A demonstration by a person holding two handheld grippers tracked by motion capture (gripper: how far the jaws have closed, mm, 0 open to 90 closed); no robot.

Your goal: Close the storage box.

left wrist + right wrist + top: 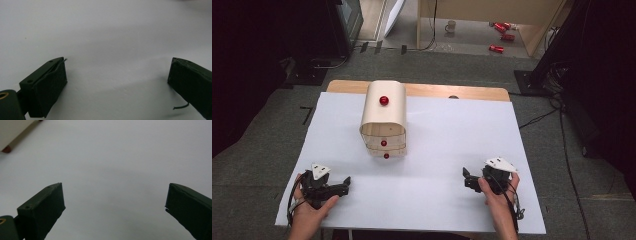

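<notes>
Both your left gripper (343, 187) and right gripper (467, 179) are released; grabbing the small wooden drawer cabinet's (383, 116) red knobs (384, 143) carelessly may tip it.

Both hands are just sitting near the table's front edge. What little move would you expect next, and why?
Probably one gripper, perhaps the left gripper, moves forward toward the wooden box with its red knobs. Both it and the right gripper are open and hold nothing, well short of the box.

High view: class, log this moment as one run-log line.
left tongs: open, empty | right tongs: open, empty | wooden drawer box: upright, untouched, red knobs | stage: before reach
</notes>
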